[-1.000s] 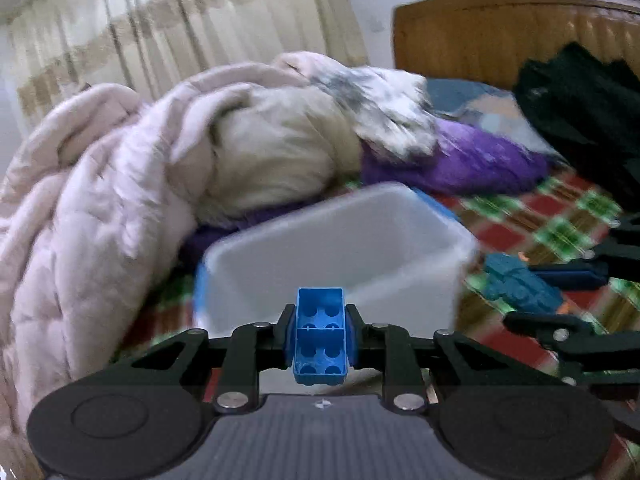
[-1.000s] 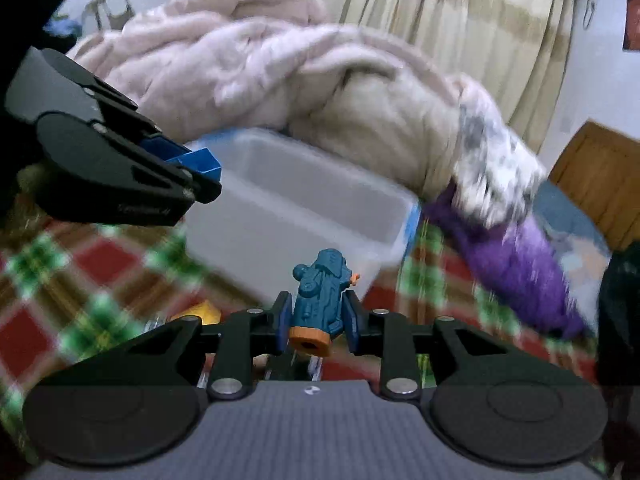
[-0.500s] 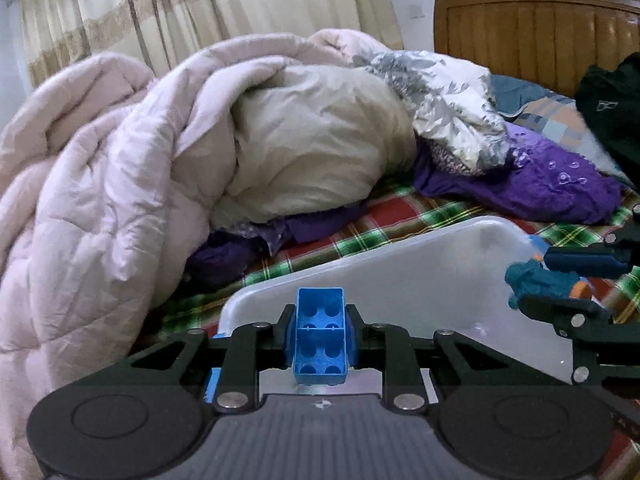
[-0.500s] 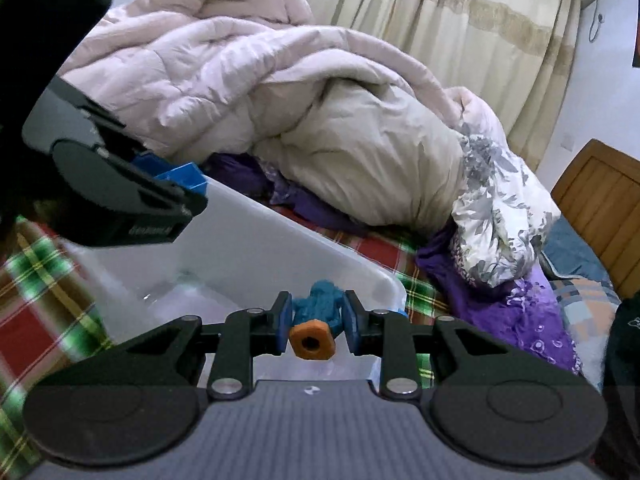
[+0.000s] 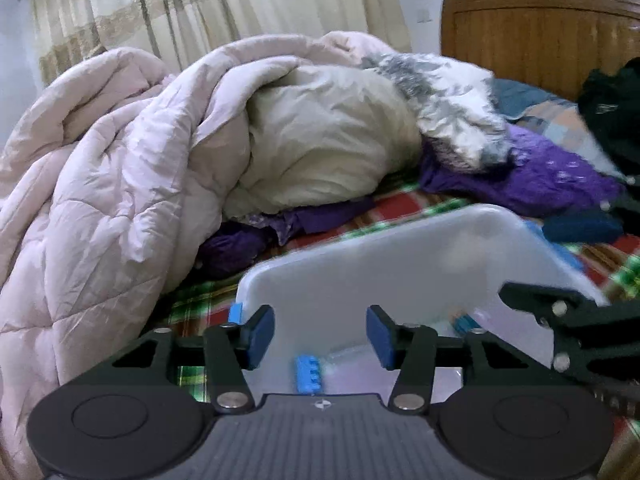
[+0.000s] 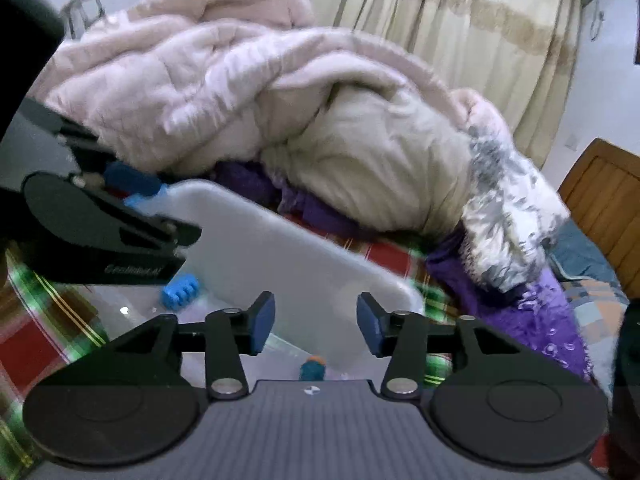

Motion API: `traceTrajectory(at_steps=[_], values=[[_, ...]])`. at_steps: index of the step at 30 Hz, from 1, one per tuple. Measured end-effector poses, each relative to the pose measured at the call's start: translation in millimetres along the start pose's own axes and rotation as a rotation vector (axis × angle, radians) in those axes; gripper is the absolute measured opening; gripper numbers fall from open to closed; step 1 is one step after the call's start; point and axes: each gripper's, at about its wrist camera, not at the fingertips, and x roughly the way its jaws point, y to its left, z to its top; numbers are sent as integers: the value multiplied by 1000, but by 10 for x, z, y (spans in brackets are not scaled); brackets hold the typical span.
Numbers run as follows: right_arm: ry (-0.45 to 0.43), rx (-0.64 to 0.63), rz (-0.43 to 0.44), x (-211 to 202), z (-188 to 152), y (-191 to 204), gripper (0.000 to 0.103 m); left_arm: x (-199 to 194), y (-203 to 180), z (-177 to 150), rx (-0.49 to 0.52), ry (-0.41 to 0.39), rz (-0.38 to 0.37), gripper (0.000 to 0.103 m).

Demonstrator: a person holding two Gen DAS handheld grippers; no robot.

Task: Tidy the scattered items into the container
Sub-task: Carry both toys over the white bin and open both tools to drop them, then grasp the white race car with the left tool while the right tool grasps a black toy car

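Both grippers are hovering over the translucent white container point(image 5: 400, 264) that is sitting on the plaid bedspread point(image 5: 200, 300). The left gripper point(image 5: 320, 334) is holding its blue-padded fingers point(image 5: 262, 330) wide apart with nothing between them, and the blue building block point(image 5: 309, 372) is lying below them inside the container, close to its near wall, studs turned sideways. From the right wrist view that same block point(image 6: 181, 291) is showing toward the container's left end, just under the black body of the left gripper point(image 6: 104, 236).

The right gripper point(image 6: 316, 328) is likewise spreading its fingers point(image 6: 370, 326) apart and gripping nothing. The small teal toy with the orange tip point(image 6: 313, 368) is sitting low in the container point(image 6: 288, 264), right at the bottom of the gap between the fingers, partly hidden behind the gripper's grey body, so I cannot tell exactly how it is lying. In the left wrist view the right gripper point(image 5: 568, 328) is reaching in over the container's right edge, with only part of its black linkage showing.

Beyond the container's far edge a heaped pink quilt point(image 5: 120, 168) is piling up against a cream duvet point(image 5: 320, 152), with purple fabric point(image 5: 520, 176) and a grey-and-white patterned cloth point(image 5: 448, 108) lying toward the wooden headboard point(image 5: 540, 36). Striped curtains point(image 5: 200, 16) are hanging behind the bed.
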Motion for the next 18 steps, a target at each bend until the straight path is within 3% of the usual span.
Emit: traceTrajectory(at_steps=[3,10,14,18], values=[[-18,10,29,-281,-136,-5,63,-347,-124,-211,36,-5,-34,67],[49,81,94,-723,-722,135,63,-766,-552,-970,188,43,-12,67],[108,121,109,-884,-1098,261,62,-766,-705,-1345,172,126,-56,67],[144,151,120,-1035,-1417,437,62,-656,-751,-1489,134,185,-76,67]])
